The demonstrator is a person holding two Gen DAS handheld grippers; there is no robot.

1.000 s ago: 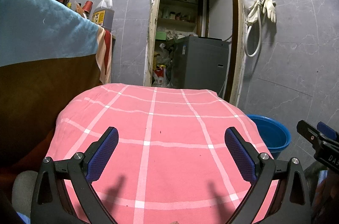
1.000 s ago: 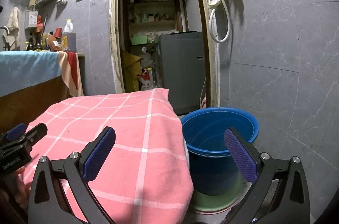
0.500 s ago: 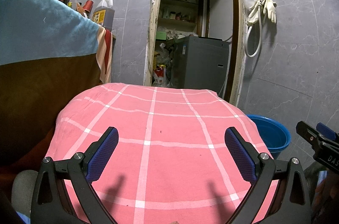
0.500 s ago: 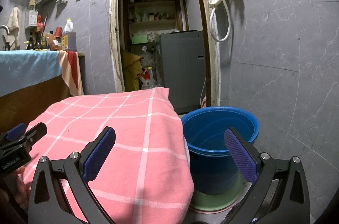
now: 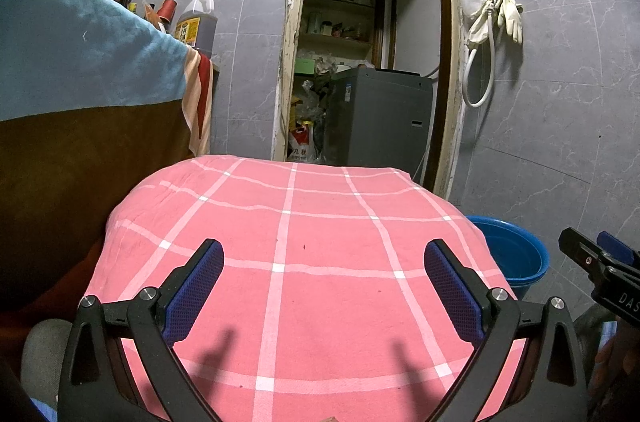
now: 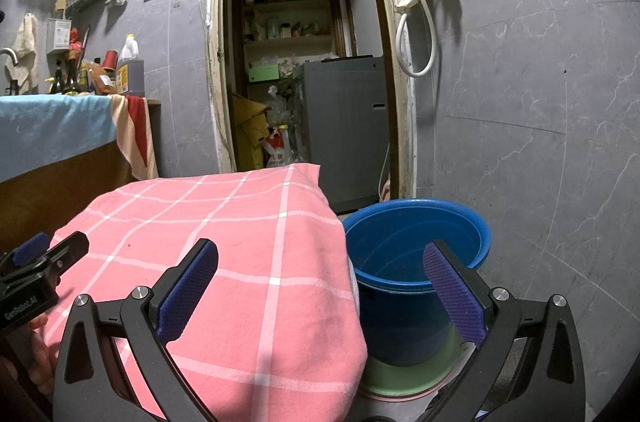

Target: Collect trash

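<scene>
A pink checked cloth (image 5: pixel 296 262) covers a low table, and I see no loose trash on it. My left gripper (image 5: pixel 324 286) hangs open over the near half of the cloth, nothing between its blue pads. My right gripper (image 6: pixel 320 286) is open too, held over the cloth's right edge (image 6: pixel 312 254) and a blue bucket (image 6: pixel 400 246). The bucket stands on the floor just right of the table, stacked in a green basin (image 6: pixel 404 378). Its inside looks dark. Each gripper shows at the edge of the other's view: the right gripper (image 5: pixel 600 270) and the left gripper (image 6: pixel 36 270).
A counter draped in a blue and brown cloth (image 5: pixel 80 70) stands to the left, with an oil jug (image 5: pixel 196 22) and bottles on it. Straight ahead an open doorway leads to a grey washing machine (image 5: pixel 380 114) and cluttered bags (image 5: pixel 304 138). Gloves and a hose (image 5: pixel 492 34) hang on the tiled wall.
</scene>
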